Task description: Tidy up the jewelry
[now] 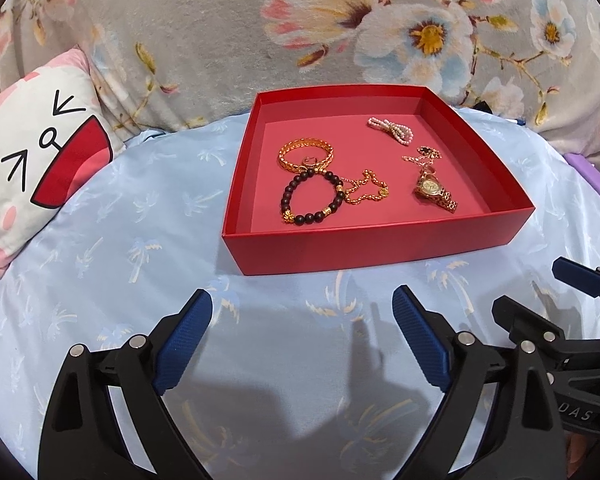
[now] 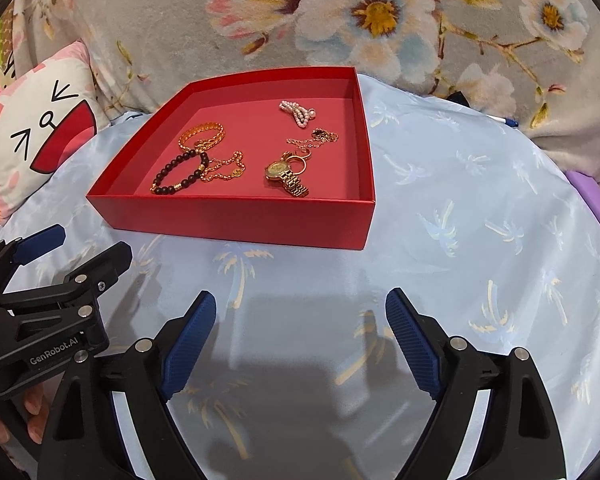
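Inside the shallow red box (image 1: 380,240) lie all the pieces: a gold bangle (image 1: 305,155) at the back left with a small ring inside its loop, a dark beaded bracelet (image 1: 313,198) just in front of it and touching a gold chain (image 1: 367,192), a gold watch (image 1: 434,191) to the right with a thin chain necklace (image 1: 422,158) bunched behind it, and a pink pearl strand (image 1: 392,129) near the far wall. These look light and small; the chains are limp and likely to snag or trail, the bangle stiff, the watch the heaviest and slick. The bracelet's beaded loop or the watch's metal band would seem the safest holds. The box walls are low, so entry from above is free, though the bracelet and chain crowd each other. Pale blue palm-print cloth (image 2: 480,220) lies bare around the box, a cartoon pillow (image 1: 40,152) to the left. The left gripper (image 1: 302,336) and right gripper (image 2: 300,332) both hover spread wide, empty, short of the box.
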